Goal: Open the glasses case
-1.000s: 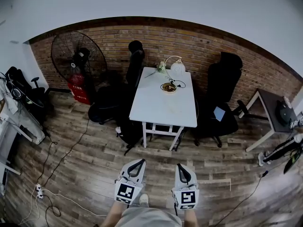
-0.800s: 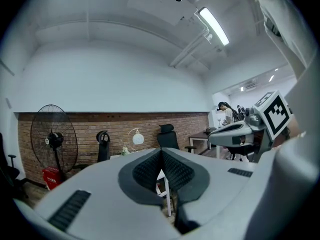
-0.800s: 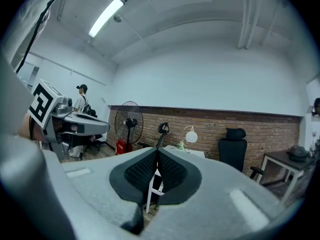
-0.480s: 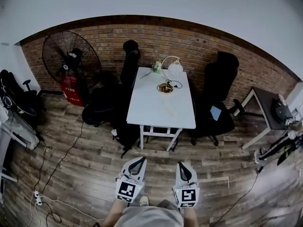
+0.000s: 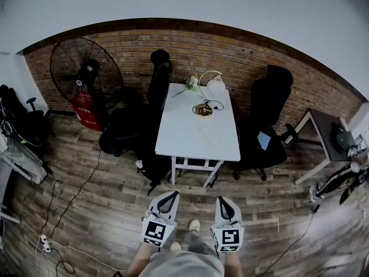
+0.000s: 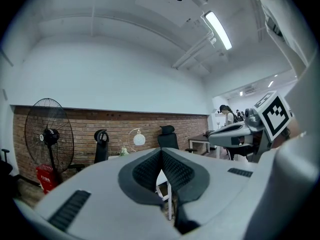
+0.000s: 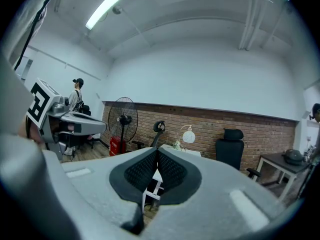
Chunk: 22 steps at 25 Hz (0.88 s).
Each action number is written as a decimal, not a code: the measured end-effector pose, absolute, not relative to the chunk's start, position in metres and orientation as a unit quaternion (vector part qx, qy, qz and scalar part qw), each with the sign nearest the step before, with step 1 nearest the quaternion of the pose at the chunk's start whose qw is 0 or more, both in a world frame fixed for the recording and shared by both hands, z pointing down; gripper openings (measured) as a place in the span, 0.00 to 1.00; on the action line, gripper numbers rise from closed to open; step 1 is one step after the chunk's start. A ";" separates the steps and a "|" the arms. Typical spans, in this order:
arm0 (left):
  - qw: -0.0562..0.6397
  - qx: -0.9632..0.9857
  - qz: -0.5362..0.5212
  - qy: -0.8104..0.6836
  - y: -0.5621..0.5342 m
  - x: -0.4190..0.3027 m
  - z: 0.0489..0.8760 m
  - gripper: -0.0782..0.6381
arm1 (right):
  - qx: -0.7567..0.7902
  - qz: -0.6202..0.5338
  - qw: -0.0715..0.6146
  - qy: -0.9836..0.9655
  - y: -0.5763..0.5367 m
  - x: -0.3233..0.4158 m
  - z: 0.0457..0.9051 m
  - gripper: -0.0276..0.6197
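Note:
A white table (image 5: 190, 137) stands ahead against the brick wall. On it are a round dish with a cable (image 5: 203, 110), a globe lamp (image 5: 215, 86) and a small plant (image 5: 193, 82). A faint pale shape (image 5: 206, 133) lies mid-table; I cannot tell whether it is the glasses case. My left gripper (image 5: 171, 195) and right gripper (image 5: 220, 200) are held side by side above the wooden floor, well short of the table. Both are shut with nothing between the pads, as the left gripper (image 6: 161, 152) and right gripper (image 7: 157, 150) views also show.
Black office chairs stand left (image 5: 159, 79) and right (image 5: 270, 123) of the table. A large floor fan (image 5: 85, 68) and a red extinguisher (image 5: 82, 113) are at the back left. A dark side desk (image 5: 326, 136) is at right, and cables (image 5: 57, 244) trail on the floor at left.
The room has slid in the head view as the person walks toward the table; a shoe now shows between the grippers. Both grippers stay shut, side by side.

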<state>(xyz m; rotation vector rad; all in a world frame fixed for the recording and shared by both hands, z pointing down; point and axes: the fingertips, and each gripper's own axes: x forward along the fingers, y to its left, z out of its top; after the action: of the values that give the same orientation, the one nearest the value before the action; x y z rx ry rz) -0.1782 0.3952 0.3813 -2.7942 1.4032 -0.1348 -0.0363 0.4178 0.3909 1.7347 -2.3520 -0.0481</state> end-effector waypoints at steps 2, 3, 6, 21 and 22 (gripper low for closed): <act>0.007 -0.893 -0.044 0.448 0.389 -0.180 0.382 0.11 | 0.585 -0.022 0.107 -0.804 0.410 -0.040 0.390 0.05; 0.008 -0.893 -0.044 0.448 0.385 -0.180 0.382 0.11 | 0.583 -0.024 0.106 -0.805 0.406 -0.041 0.390 0.05; 0.011 -0.893 -0.043 0.447 0.375 -0.178 0.382 0.11 | 0.583 -0.025 0.107 -0.805 0.395 -0.041 0.390 0.05; 0.020 -0.892 -0.043 0.450 0.303 -0.148 0.377 0.11 | 0.587 -0.022 0.102 -0.803 0.320 -0.011 0.389 0.05; 0.020 -0.891 -0.044 0.452 0.297 -0.146 0.377 0.11 | 0.584 -0.023 0.102 -0.805 0.314 -0.009 0.389 0.05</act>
<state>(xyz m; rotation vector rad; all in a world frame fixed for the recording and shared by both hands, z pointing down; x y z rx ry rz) -0.1457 0.2969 0.3766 -2.7635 1.4027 -0.1362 -0.0089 0.3136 0.3887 1.7239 -2.3775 -0.0693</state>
